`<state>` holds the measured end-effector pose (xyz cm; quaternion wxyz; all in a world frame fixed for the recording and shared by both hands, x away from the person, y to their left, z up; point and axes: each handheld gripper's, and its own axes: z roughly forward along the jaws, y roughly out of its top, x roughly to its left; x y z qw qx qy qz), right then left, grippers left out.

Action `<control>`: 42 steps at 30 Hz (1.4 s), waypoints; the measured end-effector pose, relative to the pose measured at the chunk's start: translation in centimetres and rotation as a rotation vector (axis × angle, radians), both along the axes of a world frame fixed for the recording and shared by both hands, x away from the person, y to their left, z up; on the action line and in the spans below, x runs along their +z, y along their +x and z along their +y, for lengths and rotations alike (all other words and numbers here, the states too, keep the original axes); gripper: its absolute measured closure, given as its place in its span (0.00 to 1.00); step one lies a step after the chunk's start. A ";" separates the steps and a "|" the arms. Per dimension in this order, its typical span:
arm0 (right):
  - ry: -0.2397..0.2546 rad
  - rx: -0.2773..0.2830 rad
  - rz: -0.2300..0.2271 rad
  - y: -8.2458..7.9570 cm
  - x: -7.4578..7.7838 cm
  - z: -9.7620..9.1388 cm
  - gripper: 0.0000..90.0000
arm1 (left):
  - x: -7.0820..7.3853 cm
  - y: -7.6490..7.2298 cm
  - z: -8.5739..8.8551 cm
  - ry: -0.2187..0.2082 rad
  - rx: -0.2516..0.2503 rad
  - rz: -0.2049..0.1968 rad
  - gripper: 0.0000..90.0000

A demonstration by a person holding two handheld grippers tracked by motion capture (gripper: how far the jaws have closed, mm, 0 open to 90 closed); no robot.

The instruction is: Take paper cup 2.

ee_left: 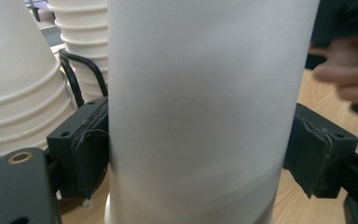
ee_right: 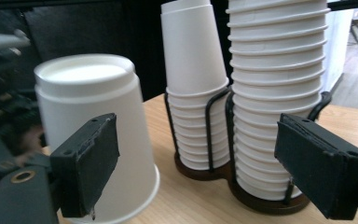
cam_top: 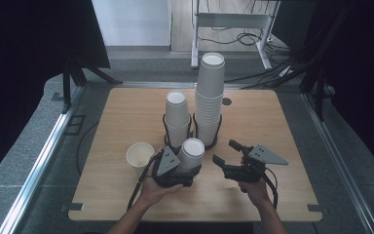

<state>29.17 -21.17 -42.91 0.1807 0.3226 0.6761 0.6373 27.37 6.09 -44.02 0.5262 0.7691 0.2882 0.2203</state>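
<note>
An upside-down white paper cup point(cam_top: 192, 151) point(ee_left: 205, 93) stands near the table's front middle, with my left gripper point(cam_top: 191, 165) point(ee_left: 196, 144) shut on its sides. In the right gripper view the same cup point(ee_right: 95, 130) leans slightly, its rim down at the wood. To its right, my right gripper point(cam_top: 224, 151) point(ee_right: 198, 140) is open with nothing between its pads, pointing toward the cup stacks. A short stack point(cam_top: 177, 119) point(ee_right: 193, 70) and a tall stack point(cam_top: 209, 97) point(ee_right: 275, 84) of inverted cups sit in a black wire holder point(cam_top: 214, 141) point(ee_right: 261, 203).
One upright paper cup point(cam_top: 140, 156) stands left of my left gripper. The wooden table point(cam_top: 272, 126) has bare room at the right and far left. Beyond its far edge are a white desk frame point(cam_top: 233, 22) and cables on the floor.
</note>
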 end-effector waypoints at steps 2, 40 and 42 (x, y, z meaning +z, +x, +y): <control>0.003 0.003 -0.006 -0.2 0.1 0.0 0.15 | -0.3 0.0 -0.1 0.021 0.001 -0.005 0.18; -0.039 0.176 0.089 -1.0 -3.4 5.2 0.26 | -3.5 -1.7 -2.7 0.139 -0.069 0.016 0.18; -0.042 0.167 0.083 -1.0 -3.5 5.3 0.26 | -3.5 -1.6 -2.7 0.138 -0.057 0.015 0.16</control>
